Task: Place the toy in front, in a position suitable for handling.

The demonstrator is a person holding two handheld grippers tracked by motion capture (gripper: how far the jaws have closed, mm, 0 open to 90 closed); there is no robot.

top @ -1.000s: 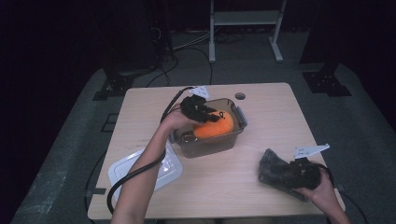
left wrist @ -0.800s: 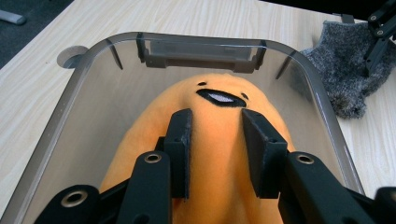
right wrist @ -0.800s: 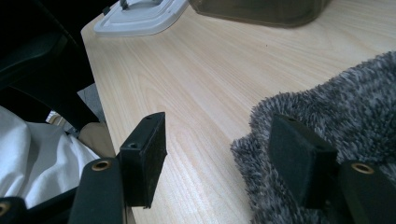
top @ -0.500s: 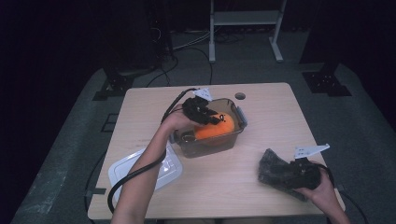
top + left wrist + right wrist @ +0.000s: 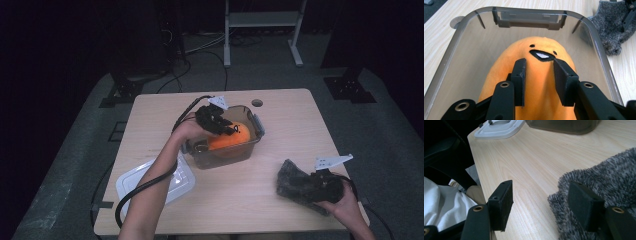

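High view: left gripper [image 5: 226, 128] down inside the clear container [image 5: 254, 142] near the middle of the tabletop [image 5: 290, 125], on the orange plush toy [image 5: 235, 138]; white lid [image 5: 155, 182] lying flat by the near left edge; right gripper [image 5: 320, 186] at the near right corner, against the grey fuzzy cloth [image 5: 295, 186]. Left gripper view: fingers [image 5: 520, 80] narrow, pressed into the plush toy [image 5: 539, 82] just below its stitched face (toy lying on the container's floor), cloth [image 5: 611, 27] outside the far wall. Right gripper view: fingers [image 5: 501, 203] wide, one over bare wood, the other resting on the cloth [image 5: 604, 187], nothing clamped between them.
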